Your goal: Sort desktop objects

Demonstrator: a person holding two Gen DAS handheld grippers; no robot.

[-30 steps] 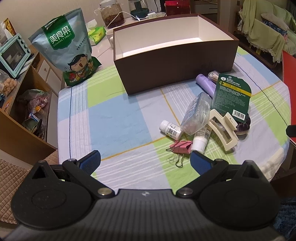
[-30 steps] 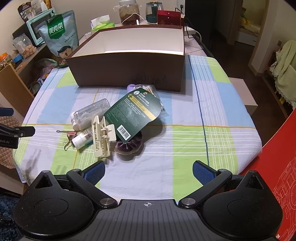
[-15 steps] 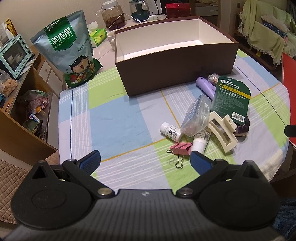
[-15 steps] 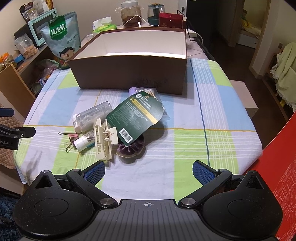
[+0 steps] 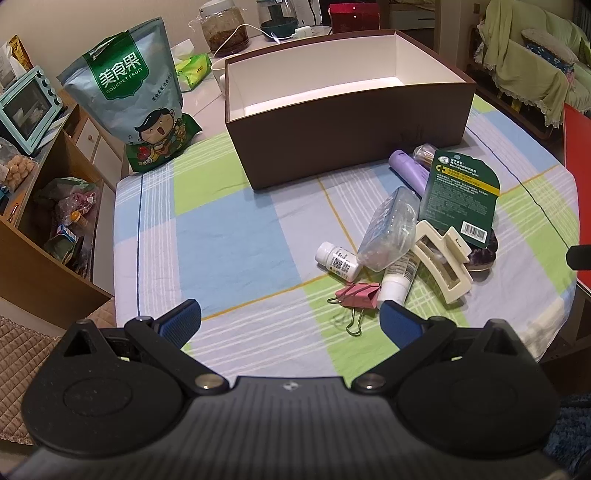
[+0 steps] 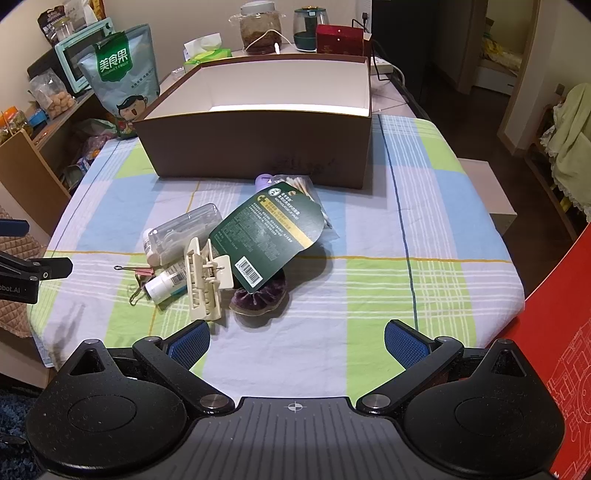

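Both the left gripper point(image 5: 290, 317) and right gripper point(image 6: 297, 338) hover spread wide and empty near the heap point(image 6: 221, 247) lying before the brown box point(image 6: 258, 147), where overlapping items may snag or scatter if one is pulled.

A green-and-blue snack bag point(image 5: 129, 99) stood upright at the desk's far left corner — behind it a tissue pack point(image 5: 192, 69), a glass jar point(image 6: 259, 27) and a red box point(image 6: 340, 39). A mint toaster oven point(image 5: 25, 107) sat on the side cabinet.

Checked tablecloth point(image 6: 424, 229): brown box point(image 6: 258, 147), clutter pile, snack bag point(image 5: 129, 96).
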